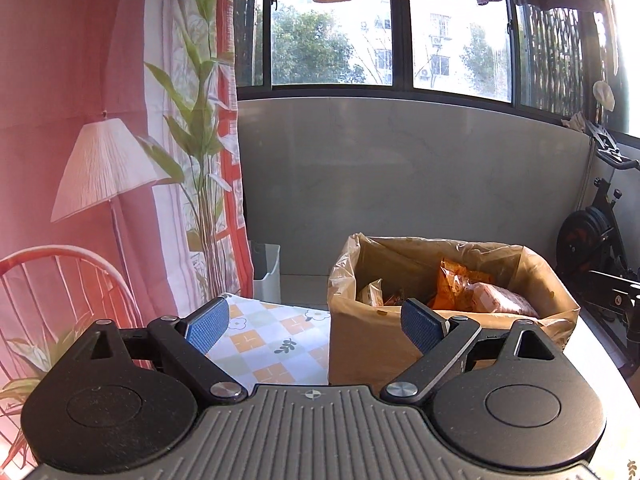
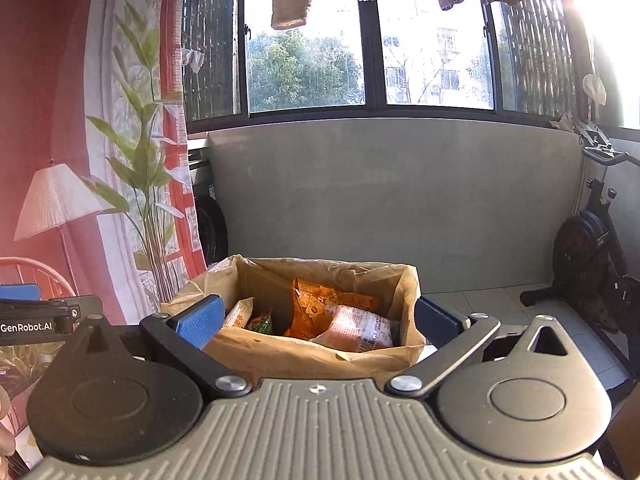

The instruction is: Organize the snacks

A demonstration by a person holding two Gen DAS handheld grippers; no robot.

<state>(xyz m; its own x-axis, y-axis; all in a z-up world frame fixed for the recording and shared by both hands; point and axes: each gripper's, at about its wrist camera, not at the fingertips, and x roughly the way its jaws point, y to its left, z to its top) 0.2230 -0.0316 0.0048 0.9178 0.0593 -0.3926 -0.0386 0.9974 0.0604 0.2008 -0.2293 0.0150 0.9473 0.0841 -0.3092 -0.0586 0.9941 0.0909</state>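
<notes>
Two handheld black grippers — blue-padded fingers

The left gripper [image 1: 318,320] and right gripper [image 2: 318,316] had ribbed grey bases behind the claws, silver pivot screws, round black housings — "GenRobot.AI" lettering on one side.

Both tools held side by side, tipped slightly downward: the left tool [image 1: 316,322] and right tool [image 2: 318,322] gape wide, gripping nothing.
</notes>
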